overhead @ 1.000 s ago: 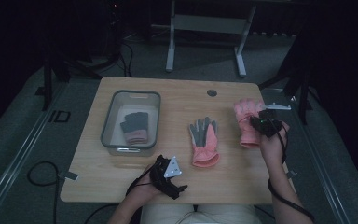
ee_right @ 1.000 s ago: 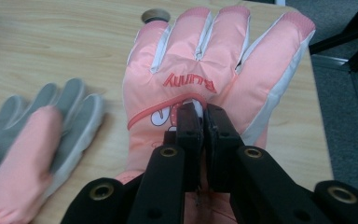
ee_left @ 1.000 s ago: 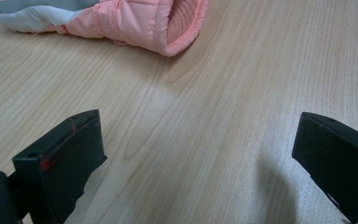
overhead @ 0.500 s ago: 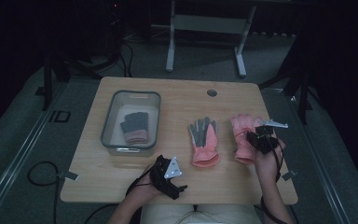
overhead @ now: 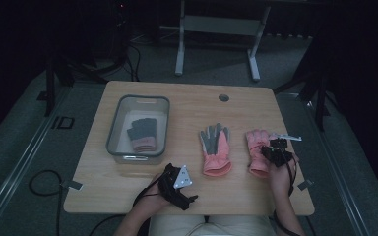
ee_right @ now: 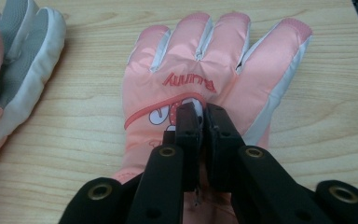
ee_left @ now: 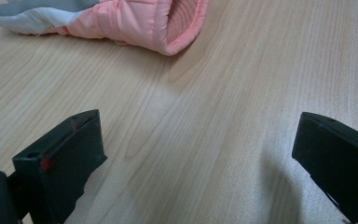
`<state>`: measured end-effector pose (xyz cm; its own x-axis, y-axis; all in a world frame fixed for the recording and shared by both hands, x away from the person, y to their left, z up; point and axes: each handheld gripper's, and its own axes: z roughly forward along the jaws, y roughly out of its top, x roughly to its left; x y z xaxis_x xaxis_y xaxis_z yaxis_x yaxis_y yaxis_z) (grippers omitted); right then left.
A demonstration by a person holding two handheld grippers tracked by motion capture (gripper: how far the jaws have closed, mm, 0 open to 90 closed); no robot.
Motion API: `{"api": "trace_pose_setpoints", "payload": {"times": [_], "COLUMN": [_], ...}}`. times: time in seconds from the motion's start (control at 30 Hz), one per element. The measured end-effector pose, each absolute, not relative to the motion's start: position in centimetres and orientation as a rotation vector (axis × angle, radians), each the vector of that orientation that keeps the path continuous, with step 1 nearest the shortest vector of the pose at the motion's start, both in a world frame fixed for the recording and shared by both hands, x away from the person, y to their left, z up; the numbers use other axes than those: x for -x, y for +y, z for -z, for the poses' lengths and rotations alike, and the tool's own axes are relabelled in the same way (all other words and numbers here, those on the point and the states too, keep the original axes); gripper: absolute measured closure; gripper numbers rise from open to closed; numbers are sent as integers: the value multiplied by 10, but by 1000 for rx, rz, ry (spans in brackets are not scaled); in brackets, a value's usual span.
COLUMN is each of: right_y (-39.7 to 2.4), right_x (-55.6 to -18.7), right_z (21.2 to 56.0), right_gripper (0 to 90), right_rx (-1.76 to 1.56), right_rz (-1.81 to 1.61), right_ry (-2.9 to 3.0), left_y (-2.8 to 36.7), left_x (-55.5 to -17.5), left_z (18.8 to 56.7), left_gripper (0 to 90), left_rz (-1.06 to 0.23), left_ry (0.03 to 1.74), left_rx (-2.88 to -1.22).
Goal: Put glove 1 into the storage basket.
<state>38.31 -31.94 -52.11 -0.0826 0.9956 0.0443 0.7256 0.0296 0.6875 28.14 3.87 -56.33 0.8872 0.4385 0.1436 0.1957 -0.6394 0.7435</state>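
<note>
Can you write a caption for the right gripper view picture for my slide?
Right gripper, jaws nearly shut, pinching the back of a pink glove lying on the wooden table.

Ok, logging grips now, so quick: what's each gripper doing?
Left gripper: open, holding nothing, low over the table.
Right gripper: shut, pinching the back of the pink glove.

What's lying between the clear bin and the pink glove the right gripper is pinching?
Another pink glove, grey palm up, lies between the bin and the pinched glove, seen in the high view.
</note>
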Motion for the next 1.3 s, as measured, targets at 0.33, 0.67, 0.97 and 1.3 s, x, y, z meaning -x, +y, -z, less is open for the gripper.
{"api": "trace_pose_setpoints", "payload": {"times": [0.33, 0.67, 0.97, 1.3], "right_y": [-328, -344, -339, -331], "right_x": [-384, -383, -394, -396], "right_z": [510, 485, 507, 522], "right_gripper": [751, 646, 577, 830], "right_rx": [-1674, -1417, -1392, -1472], "right_rz": [-782, -827, -701, -658], "right_ry": [1950, 2180, 2267, 2199], "left_y": [39, 39, 39, 39], "left_x": [-282, -282, -282, -282], "left_z": [563, 563, 563, 564], "left_gripper": [15, 15, 15, 15], "left_rz": [-396, -405, -402, -404], "left_ry": [453, 447, 451, 444], "left_rx": [-2266, -2277, -2271, -2279]}}
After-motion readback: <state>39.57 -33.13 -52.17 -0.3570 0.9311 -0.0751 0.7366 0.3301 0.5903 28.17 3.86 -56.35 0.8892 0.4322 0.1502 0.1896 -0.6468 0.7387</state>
